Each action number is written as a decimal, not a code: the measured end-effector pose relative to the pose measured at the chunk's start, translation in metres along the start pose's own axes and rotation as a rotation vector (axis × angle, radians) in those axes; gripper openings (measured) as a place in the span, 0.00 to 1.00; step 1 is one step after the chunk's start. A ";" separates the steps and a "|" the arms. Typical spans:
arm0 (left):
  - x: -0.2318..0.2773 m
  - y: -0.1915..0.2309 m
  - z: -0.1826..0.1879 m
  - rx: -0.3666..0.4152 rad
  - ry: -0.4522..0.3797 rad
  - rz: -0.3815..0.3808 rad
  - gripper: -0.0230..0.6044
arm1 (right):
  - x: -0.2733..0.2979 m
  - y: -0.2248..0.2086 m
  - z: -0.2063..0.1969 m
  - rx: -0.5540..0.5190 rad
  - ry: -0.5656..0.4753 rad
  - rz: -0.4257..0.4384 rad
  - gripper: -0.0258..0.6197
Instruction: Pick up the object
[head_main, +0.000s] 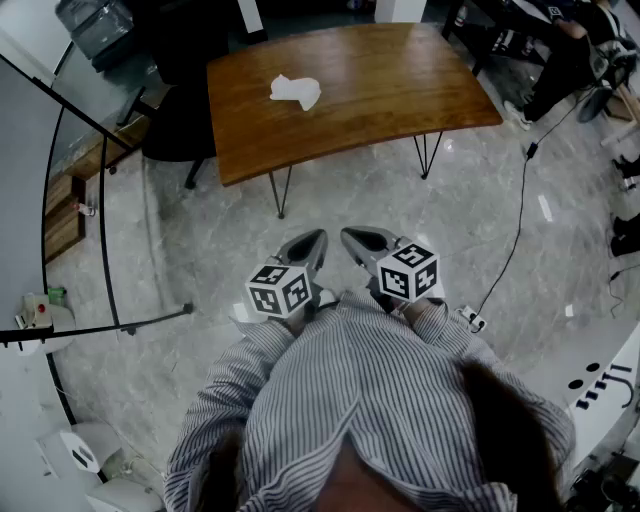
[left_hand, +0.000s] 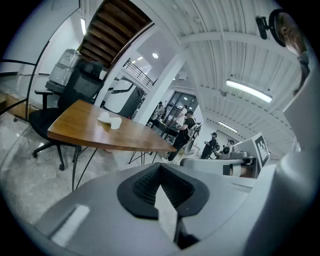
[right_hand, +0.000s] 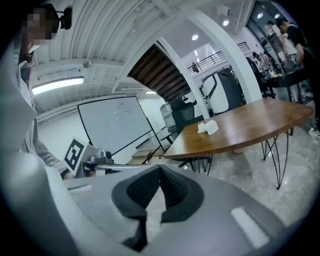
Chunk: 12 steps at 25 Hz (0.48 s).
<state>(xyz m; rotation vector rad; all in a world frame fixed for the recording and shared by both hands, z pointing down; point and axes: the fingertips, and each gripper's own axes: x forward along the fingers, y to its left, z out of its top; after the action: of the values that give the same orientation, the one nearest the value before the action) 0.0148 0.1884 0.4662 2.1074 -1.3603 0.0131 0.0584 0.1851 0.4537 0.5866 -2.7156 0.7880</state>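
Observation:
A small white crumpled object (head_main: 296, 91) lies on the brown wooden table (head_main: 400, 90), toward its left half; it also shows as a white lump (left_hand: 110, 120) in the left gripper view and as a white lump (right_hand: 208, 127) in the right gripper view. Both grippers are held close to the person's chest, well short of the table. My left gripper (head_main: 314, 241) is shut with nothing between its jaws. My right gripper (head_main: 352, 238) is shut too and holds nothing. The two tips nearly meet over the marble floor.
A black office chair (head_main: 185, 110) stands at the table's left end. A glass railing (head_main: 100, 200) runs along the left. A cable (head_main: 520, 215) trails across the floor at right to a power strip (head_main: 473, 320). People stand in the background (left_hand: 187, 127).

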 end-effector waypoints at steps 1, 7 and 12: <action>0.001 0.001 0.001 -0.001 0.001 0.002 0.04 | 0.001 -0.001 0.001 0.001 0.002 0.003 0.04; 0.004 0.005 0.001 -0.005 0.003 0.015 0.04 | 0.002 -0.007 0.004 0.003 0.005 0.011 0.04; 0.005 0.008 0.002 -0.009 0.003 0.022 0.04 | 0.006 -0.007 0.005 -0.003 0.012 0.023 0.04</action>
<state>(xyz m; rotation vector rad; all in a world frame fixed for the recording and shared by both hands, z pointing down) 0.0099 0.1811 0.4702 2.0838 -1.3794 0.0189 0.0556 0.1749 0.4550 0.5495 -2.7165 0.7899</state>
